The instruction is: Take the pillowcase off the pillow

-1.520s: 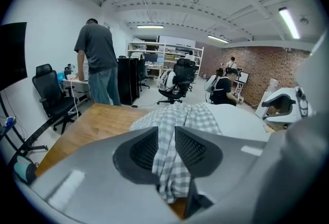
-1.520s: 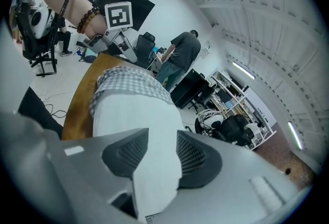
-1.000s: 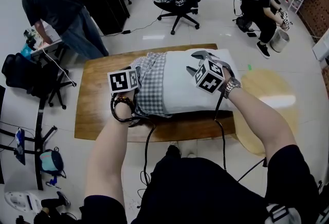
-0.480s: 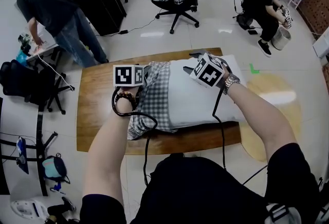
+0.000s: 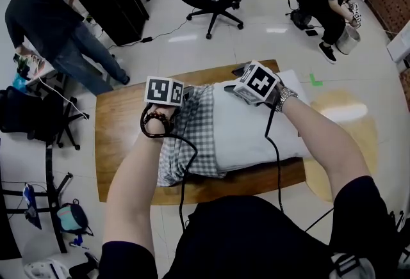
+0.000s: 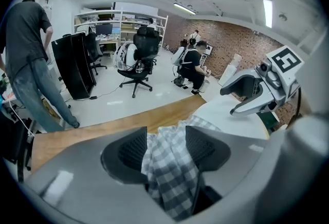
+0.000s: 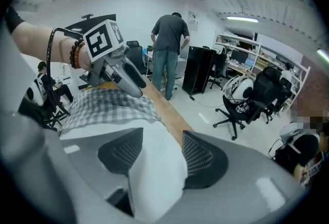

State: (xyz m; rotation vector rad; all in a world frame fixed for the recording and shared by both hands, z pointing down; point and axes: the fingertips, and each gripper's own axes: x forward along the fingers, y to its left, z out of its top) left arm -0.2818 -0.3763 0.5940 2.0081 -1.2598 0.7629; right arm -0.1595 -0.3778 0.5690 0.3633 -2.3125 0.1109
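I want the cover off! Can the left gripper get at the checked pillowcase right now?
Probably yes. The checked pillowcase already lies between the jaws of the left gripper, which have just been opening. Nothing stands in the way, so it likely only needs to close.

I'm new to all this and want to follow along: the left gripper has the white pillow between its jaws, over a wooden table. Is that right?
Not quite. Between the jaws of the left gripper, which have just been opening, lies the checked pillowcase, not the white pillow; the left gripper view shows it. The wooden table is as you say.
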